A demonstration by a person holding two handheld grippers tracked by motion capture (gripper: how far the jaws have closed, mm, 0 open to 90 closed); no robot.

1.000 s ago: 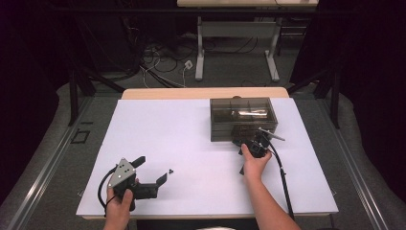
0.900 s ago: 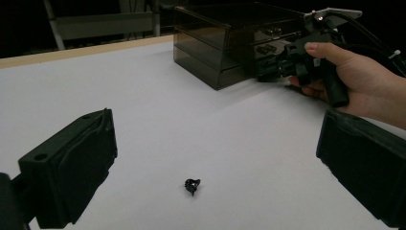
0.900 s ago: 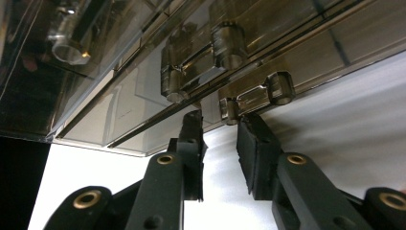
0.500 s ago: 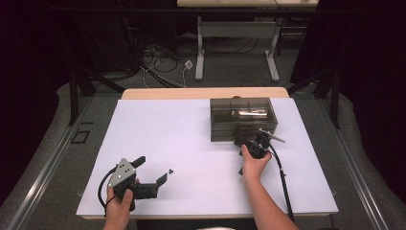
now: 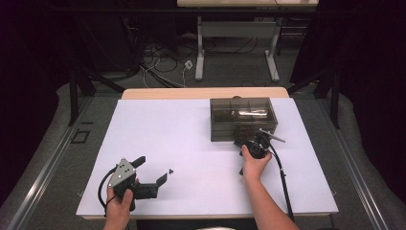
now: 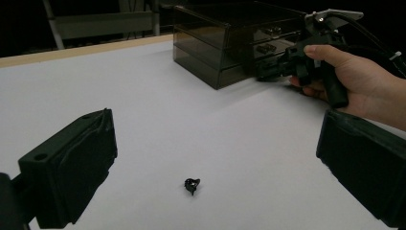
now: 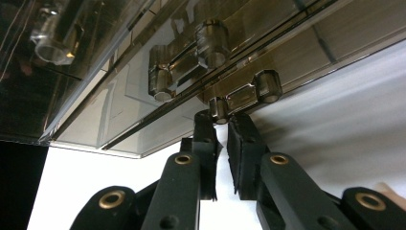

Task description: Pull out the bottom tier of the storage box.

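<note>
Gripping the lowest drawer's handle point(image 7: 239, 98), the right gripper point(image 7: 221, 125) has just been closing, its jaws now nearly together on one end knob. That handle belongs to a smoky plastic drawer box point(image 5: 243, 118) standing toward the far right of the white table point(image 5: 182, 139). Near the front left edge, the left gripper point(image 5: 152, 171) rests with jaws wide apart, holding nothing, a small black clip point(image 6: 192, 184) lying between them.

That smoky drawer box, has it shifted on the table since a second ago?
No. The smoky drawer box sits at the same spot against the table's wooden back edge, with the right claw at its front.
</note>
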